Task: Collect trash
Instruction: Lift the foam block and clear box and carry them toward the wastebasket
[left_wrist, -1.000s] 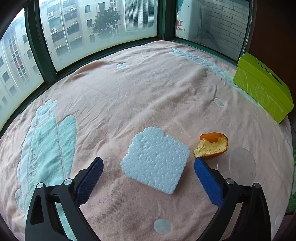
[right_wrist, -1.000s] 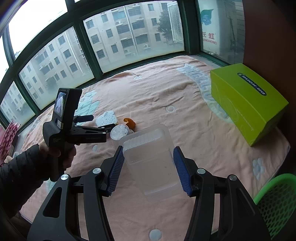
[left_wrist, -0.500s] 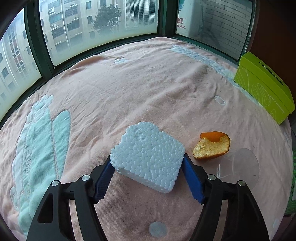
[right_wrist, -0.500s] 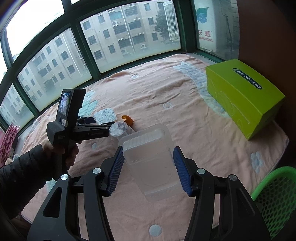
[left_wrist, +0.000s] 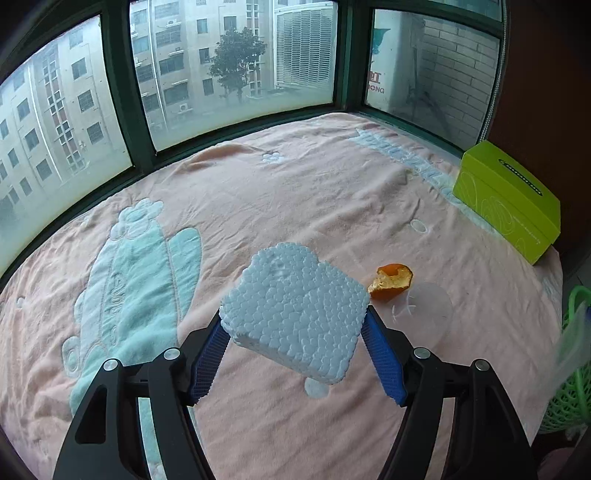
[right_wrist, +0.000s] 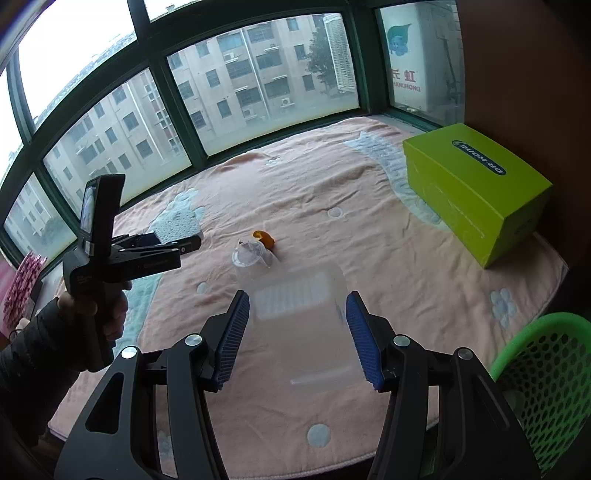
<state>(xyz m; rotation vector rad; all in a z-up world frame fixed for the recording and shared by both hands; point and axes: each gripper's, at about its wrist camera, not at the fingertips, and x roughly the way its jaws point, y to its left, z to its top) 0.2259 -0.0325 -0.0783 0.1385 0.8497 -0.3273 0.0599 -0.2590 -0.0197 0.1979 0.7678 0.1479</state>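
My left gripper (left_wrist: 293, 345) is shut on a white foam block (left_wrist: 295, 314) and holds it above the pink blanket (left_wrist: 295, 192). In the right wrist view the left gripper (right_wrist: 184, 242) shows at the left with the foam block (right_wrist: 173, 225) in it. My right gripper (right_wrist: 297, 334) is shut on a clear plastic container (right_wrist: 299, 317), held above the blanket. An orange peel (left_wrist: 391, 280) and a clear plastic cup (left_wrist: 424, 304) lie on the blanket to the right of the foam; the peel (right_wrist: 264, 239) and cup (right_wrist: 251, 254) also show in the right wrist view.
A green mesh basket (right_wrist: 546, 376) stands off the blanket's front right corner; it also shows in the left wrist view (left_wrist: 570, 387). A green cardboard box (right_wrist: 476, 192) sits at the right by the wall. Windows curve round the far side.
My left gripper closed on the foam block and lifted it off the blanket. My right gripper, still holding the container, moved slightly right toward the basket.
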